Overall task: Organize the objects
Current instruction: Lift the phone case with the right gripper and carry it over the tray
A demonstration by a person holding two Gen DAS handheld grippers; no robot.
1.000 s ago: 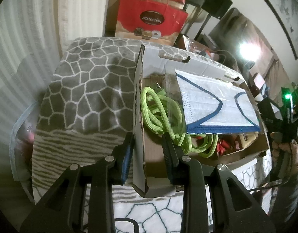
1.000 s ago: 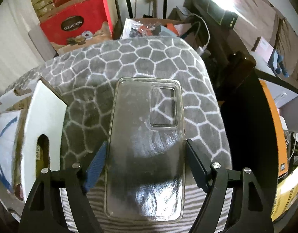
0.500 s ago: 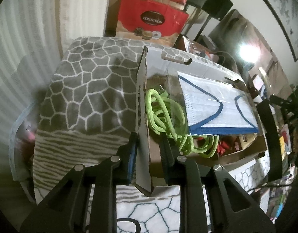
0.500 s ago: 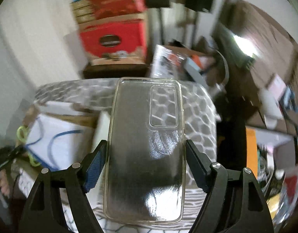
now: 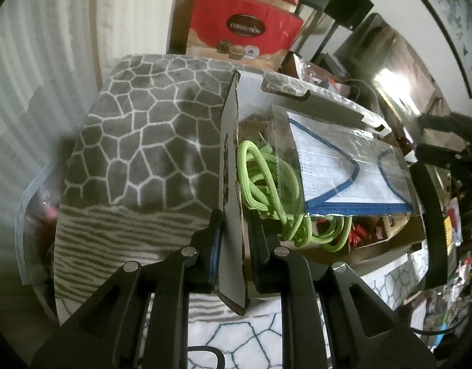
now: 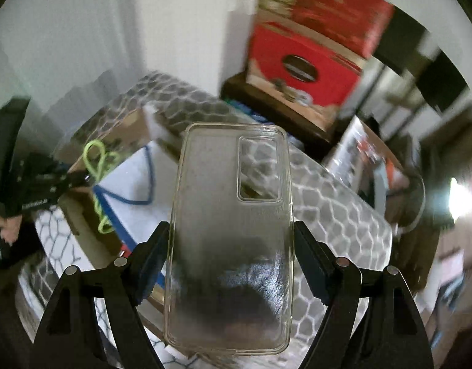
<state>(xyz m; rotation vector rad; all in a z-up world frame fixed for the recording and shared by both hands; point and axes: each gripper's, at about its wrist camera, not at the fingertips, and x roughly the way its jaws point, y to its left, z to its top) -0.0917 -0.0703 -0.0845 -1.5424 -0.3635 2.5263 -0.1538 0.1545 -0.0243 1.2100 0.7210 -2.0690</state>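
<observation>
An open cardboard box point(image 5: 386, 243) sits on a grey honeycomb-patterned blanket point(image 5: 150, 141). It holds a lime-green cord point(image 5: 266, 181), a bagged white face mask with blue trim point(image 5: 340, 178) and small red items. My left gripper point(image 5: 236, 218) straddles the box's upright left flap point(image 5: 231, 153), and its jaws are closing. The left pad is against the flap and a thin gap shows at the right finger. My right gripper point(image 6: 231, 227) is shut on a clear phone case point(image 6: 230, 233), held across its width in the air. The box point(image 6: 79, 215) and mask point(image 6: 128, 178) lie below-left of it.
A red gift bag point(image 5: 242, 30) and stacked cartons stand behind the blanket. Cluttered shelves and a bright lamp point(image 5: 386, 77) fill the right. A clear plastic tub rim point(image 5: 30, 190) curves along the left. The left gripper and a hand point(image 6: 8, 230) show at the right view's left edge.
The left jaws have narrowed around the box flap. The right gripper has lifted the phone case off the blanket, rolled and swung toward the box, which now appears beneath it.
</observation>
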